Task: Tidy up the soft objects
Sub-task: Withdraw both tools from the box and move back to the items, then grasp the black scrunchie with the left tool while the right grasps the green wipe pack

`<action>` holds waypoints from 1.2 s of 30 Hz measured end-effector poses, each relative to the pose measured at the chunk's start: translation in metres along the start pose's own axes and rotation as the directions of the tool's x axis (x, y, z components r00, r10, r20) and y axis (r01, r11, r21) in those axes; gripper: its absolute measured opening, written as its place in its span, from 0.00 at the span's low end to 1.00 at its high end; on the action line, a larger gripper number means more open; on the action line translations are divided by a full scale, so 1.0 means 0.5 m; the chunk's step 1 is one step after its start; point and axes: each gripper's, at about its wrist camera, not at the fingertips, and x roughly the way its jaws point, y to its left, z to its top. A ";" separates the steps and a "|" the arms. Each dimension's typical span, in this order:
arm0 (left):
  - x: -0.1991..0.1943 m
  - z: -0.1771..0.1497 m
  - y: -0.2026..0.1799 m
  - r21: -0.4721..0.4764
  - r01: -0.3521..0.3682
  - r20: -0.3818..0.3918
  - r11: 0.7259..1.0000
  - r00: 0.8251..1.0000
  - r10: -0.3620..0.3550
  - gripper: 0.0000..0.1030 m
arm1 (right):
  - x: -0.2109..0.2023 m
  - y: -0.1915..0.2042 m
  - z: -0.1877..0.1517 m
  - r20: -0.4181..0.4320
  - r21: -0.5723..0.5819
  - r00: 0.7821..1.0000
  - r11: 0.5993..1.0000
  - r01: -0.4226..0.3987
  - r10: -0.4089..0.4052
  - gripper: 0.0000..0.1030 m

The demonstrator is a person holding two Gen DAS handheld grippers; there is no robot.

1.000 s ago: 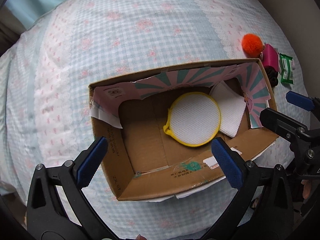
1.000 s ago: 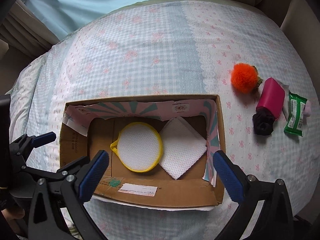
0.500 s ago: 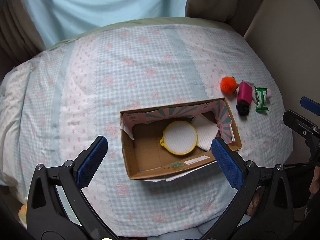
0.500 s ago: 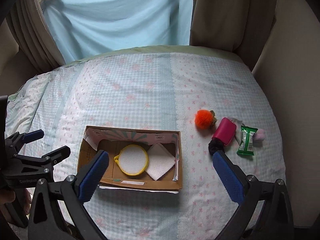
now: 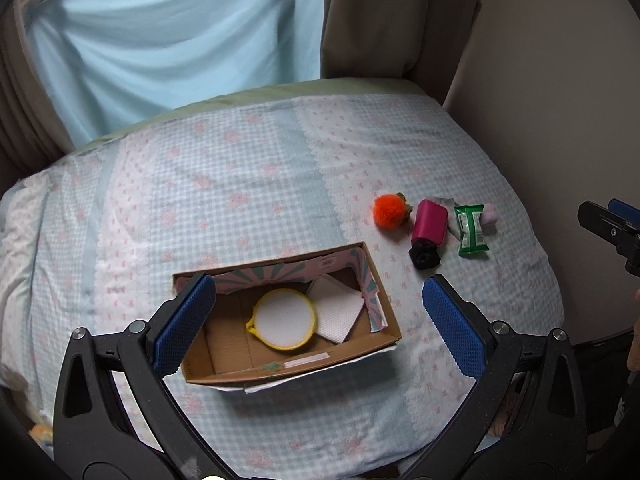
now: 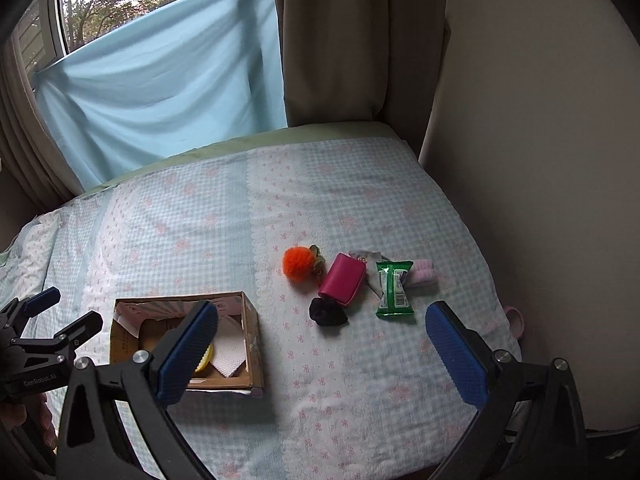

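A cardboard box (image 5: 296, 364) is seen on the near part of a bed (image 6: 360, 200) covered in a checked sheet, and a yellow-rimmed round pad (image 5: 285, 319) and a folded white cloth (image 5: 338, 308) are already laid flat inside it. To the right of the box, well apart from it, the loose soft things are gathered in a tight cluster: an orange pompom (image 6: 297, 263), a magenta pouch (image 6: 342, 285), a black scrunchie (image 6: 328, 312), a green wipes packet (image 6: 394, 288) and a pale pink item (image 6: 423, 273) at the far right. The left gripper (image 5: 320, 324) is held above the box with its jaws spread wide and nothing between them; the right gripper (image 6: 322, 356) is likewise released and empty, raised over the near edge of the bed between box and cluster. The step in hand is judged to be a reach for the next item, most naturally by the right gripper. The pompom, lying at the left edge of the cluster nearest the box, is probably best taken first, since it can be closed on from above without its neighbours being disturbed. The scrunchie touches the pouch, so the jaws should be lowered astride one item only. A light squeeze should suffice, as these things will compress. Free floor remains at the left of the box for placement.
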 end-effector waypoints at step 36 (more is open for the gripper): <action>0.654 -0.071 -0.446 -0.211 -0.003 -0.192 0.977 0.981 -0.038 0.99 | 0.645 -0.285 -0.063 -0.274 0.063 0.954 0.993 -0.105 0.118 0.79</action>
